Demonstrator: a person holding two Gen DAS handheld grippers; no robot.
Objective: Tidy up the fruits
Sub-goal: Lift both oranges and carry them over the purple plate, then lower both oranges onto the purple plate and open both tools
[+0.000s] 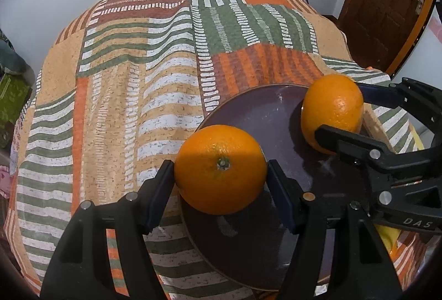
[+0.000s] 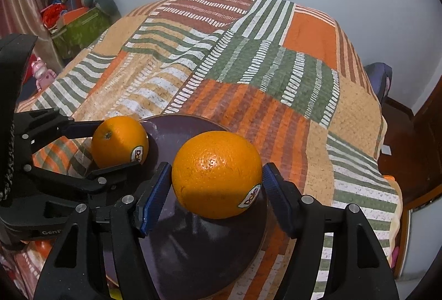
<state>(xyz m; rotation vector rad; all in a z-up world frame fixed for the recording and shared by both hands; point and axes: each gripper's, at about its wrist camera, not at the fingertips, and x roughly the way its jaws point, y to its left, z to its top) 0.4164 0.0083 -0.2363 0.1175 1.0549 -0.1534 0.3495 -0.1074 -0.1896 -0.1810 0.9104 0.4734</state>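
Two oranges, one per gripper, over one dark plate [image 1: 279, 117] on the patterned tablecloth [image 1: 116, 95]. Left gripper [image 1: 221, 175] grasps the left orange [image 1: 221, 169] at the plate's left rim; right gripper [image 2: 216, 178] grasps the right orange [image 2: 216, 174]. Far cloth lies open.

Oranges [image 1: 220, 169] [image 2: 216, 174]: dimpled, glossy peel; paper-like sticker [image 2: 250, 199]. Plate [image 1: 265, 117]: dark, smooth, semi-gloss glaze. Cloth [image 1: 124, 95]: woven, matt, printed. Gripper [image 2: 215, 189] frames: matt black plastic, metal pins; ribbed blue pads [image 2: 154, 198]. Door [image 1: 386, 4]: varnished wood.
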